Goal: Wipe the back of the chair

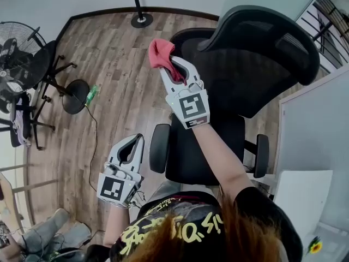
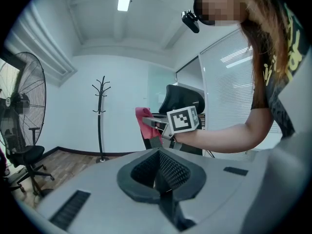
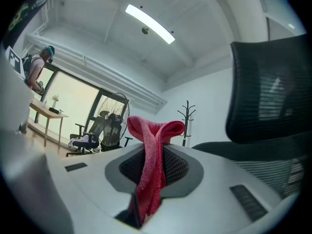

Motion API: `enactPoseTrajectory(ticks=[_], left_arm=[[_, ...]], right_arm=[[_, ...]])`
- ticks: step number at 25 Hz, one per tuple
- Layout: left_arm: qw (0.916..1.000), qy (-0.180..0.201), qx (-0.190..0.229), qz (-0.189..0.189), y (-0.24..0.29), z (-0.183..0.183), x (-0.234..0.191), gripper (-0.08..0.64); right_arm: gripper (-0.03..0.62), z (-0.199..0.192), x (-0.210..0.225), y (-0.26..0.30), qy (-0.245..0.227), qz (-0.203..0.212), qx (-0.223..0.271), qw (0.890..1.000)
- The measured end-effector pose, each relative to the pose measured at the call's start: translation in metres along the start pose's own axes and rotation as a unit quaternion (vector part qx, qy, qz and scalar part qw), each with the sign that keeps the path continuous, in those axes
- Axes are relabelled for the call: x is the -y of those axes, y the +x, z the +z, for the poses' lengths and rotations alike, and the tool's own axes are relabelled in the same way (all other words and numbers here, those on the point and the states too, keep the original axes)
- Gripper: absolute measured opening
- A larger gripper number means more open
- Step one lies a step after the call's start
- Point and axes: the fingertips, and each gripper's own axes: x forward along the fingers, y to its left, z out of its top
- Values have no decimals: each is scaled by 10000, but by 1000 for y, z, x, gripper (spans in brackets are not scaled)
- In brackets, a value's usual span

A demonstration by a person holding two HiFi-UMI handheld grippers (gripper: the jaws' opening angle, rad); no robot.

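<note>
A black mesh office chair (image 1: 256, 53) stands in front of me, its back (image 3: 273, 87) at the right of the right gripper view. My right gripper (image 1: 175, 70) is shut on a red cloth (image 1: 161, 53), held up at the left edge of the chair's back. The cloth (image 3: 151, 165) hangs folded between the jaws, and it also shows as a red cloth (image 2: 144, 121) in the left gripper view. My left gripper (image 1: 131, 149) hangs low, left of the chair's seat, shut with nothing in it.
A standing fan (image 1: 19, 51) and a second black chair (image 1: 32, 108) are at the left on the wooden floor. A coat stand's base (image 1: 142, 19) is at the back. A white desk (image 1: 316, 146) is at the right. Another person (image 3: 36, 67) stands far off.
</note>
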Motion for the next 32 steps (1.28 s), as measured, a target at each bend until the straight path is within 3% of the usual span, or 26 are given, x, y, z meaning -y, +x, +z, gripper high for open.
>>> enactPoseTrajectory(ticks=[3, 7, 13, 19, 25, 32], left_arm=[[9999, 57, 76, -88, 6, -2, 5, -6], [9991, 137, 118, -373, 19, 4, 21, -6], [9968, 274, -66, -745, 36, 1, 66, -6], [9971, 319, 112, -683, 51, 9, 122, -6], [9981, 265, 34, -552, 45, 3, 162, -6], [9985, 256, -215, -428, 42, -13, 171, -6]], right_arm=[[61, -3, 13, -44, 105, -167, 32, 9998], [61, -24, 57, -113, 108, -778, -287, 9965], [61, -44, 136, -232, 46, -1868, -738, 9796], [61, -61, 205, -332, 31, -2542, -958, 9624], [61, -77, 284, -373, -110, -3031, -1036, 9473], [61, -84, 356, -372, -135, -3514, -1090, 9298]])
